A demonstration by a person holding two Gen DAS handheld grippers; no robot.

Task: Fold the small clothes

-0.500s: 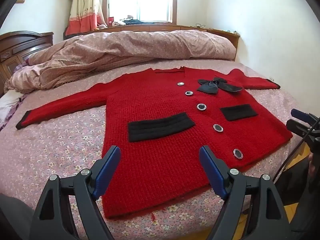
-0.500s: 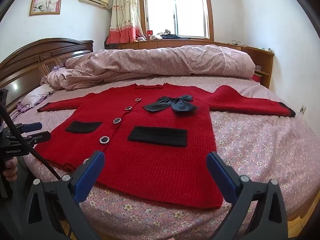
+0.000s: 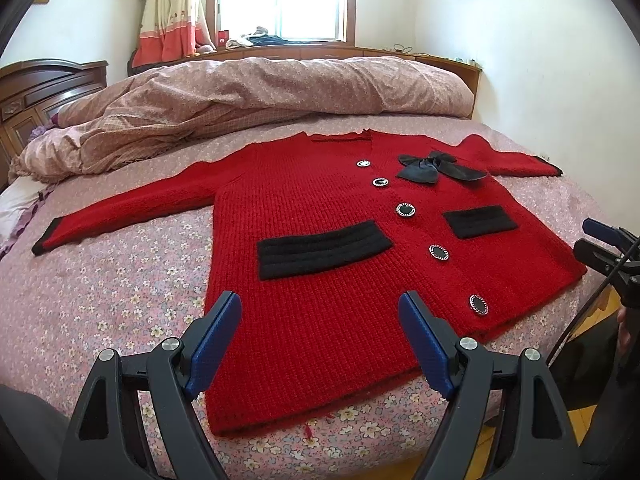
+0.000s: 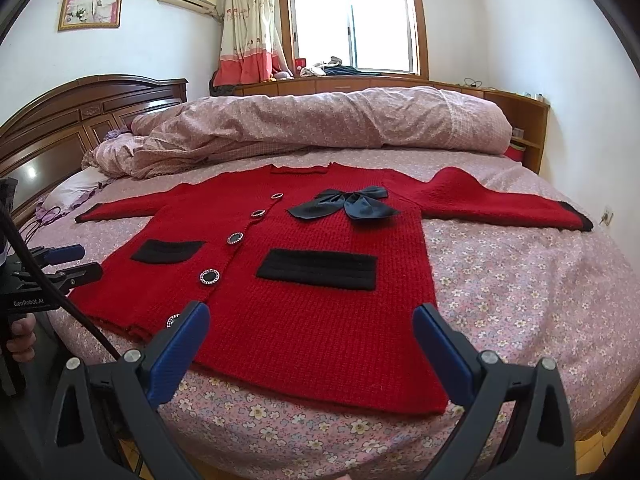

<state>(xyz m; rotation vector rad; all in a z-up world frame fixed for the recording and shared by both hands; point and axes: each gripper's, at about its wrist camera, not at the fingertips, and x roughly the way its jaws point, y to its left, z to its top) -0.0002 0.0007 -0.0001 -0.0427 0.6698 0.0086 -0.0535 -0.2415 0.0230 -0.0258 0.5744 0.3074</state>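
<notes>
Red cardigan (image 3: 320, 280) spread flat, face up on the bed (image 3: 100, 300), sleeves out, so I hover my left gripper (image 3: 320, 336) and right gripper (image 4: 312, 344) over its near hem, both spread wide and empty, ready to fold.

"GenRobot.AI" is printed on the left hand-held gripper (image 4: 60, 264).

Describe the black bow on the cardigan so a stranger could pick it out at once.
Start at the bed with the pink flowered sheet, where a red knitted cardigan lies spread flat, front up. Just below its neckline, beside the top buttons, sits the black bow. Unlike the two flat, matte black pocket flaps lower down, it is glossy ribbon with loops and tails.
</notes>
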